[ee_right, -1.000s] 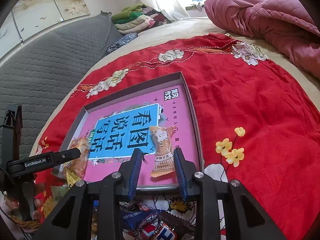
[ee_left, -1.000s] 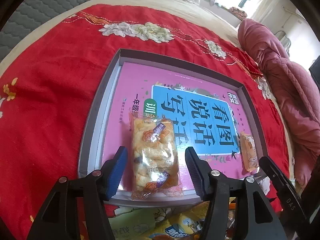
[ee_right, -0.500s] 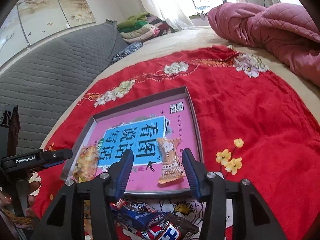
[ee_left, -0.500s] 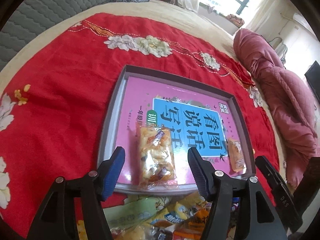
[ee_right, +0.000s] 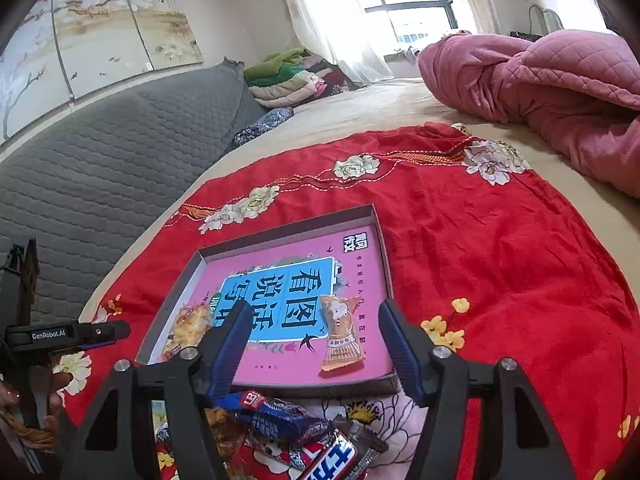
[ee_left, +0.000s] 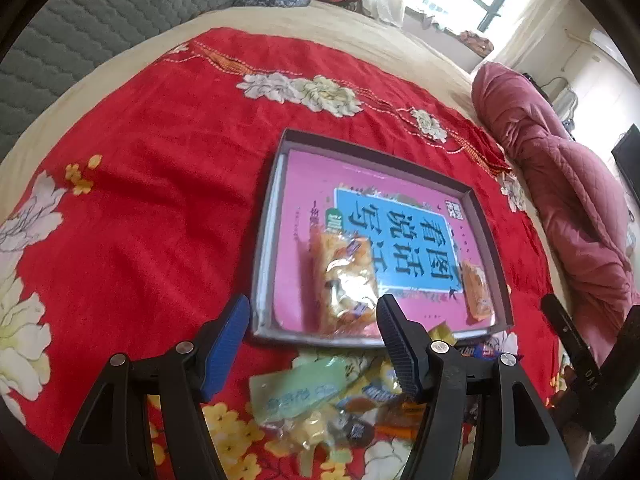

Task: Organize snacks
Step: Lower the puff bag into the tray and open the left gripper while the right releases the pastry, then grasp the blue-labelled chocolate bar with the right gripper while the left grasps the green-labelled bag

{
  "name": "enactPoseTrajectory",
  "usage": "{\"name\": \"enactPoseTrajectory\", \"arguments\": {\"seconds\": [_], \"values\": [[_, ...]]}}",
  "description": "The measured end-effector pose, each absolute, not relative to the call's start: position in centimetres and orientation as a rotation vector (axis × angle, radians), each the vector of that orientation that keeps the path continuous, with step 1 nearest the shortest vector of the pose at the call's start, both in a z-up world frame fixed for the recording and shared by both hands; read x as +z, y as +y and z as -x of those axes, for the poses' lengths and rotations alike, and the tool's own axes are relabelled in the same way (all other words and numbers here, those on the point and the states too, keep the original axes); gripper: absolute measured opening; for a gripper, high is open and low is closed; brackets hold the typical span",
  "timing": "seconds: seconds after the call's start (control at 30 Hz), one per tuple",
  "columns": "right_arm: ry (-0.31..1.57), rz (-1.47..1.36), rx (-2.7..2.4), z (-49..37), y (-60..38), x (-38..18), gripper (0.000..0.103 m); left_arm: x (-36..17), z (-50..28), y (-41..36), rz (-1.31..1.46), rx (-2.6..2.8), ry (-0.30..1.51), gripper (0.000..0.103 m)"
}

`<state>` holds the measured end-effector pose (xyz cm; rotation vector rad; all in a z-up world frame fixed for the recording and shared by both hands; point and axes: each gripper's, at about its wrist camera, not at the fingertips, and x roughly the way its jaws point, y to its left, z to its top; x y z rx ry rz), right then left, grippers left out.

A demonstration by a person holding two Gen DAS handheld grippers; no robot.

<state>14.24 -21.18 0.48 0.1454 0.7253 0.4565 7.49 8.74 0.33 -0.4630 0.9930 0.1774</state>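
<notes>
A shallow grey box lid (ee_left: 486, 220) lies on a red floral bedspread (ee_left: 160, 200), and inside it there is a pink book cover with a large blue label (ee_right: 280, 300). Two snacks rest on this cover: a clear yellow-orange snack packet (ee_left: 346, 280) near the front-left part of the tray, and a small orange wrapped snack (ee_right: 340, 338) at the right side, near the right wall. The left gripper (ee_left: 312, 336) hangs above the front edge of the tray with its jaws standing wide and nothing between the pads — the yellow packet is seen through the gap, lying free on the cover. The right gripper (ee_right: 312, 344) has just been opening its jaws; they now stand wide apart, and the orange snack lies flat on the cover between them in the view, not touched by the pads. In front of the tray, on the bedspread, a loose pile of snacks (ee_left: 340, 400) waits — a pale green packet (ee_left: 296, 388), a dark blue wrapper (ee_right: 280, 416) and a red-and-white bar (ee_right: 328, 460) among others. A pink quilted blanket (ee_right: 540, 88) lies bunched at the far right of the bed.
</notes>
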Motion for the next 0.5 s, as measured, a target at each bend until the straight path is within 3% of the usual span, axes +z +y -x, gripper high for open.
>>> {"name": "enactPoseTrajectory", "arguments": {"seconds": [0.5], "values": [[0.782, -0.191, 0.402, -11.1, -22.9, 0.7, 0.068, -1.0, -4.3, 9.2, 0.479, 0.142, 1.070, 0.068]]}}
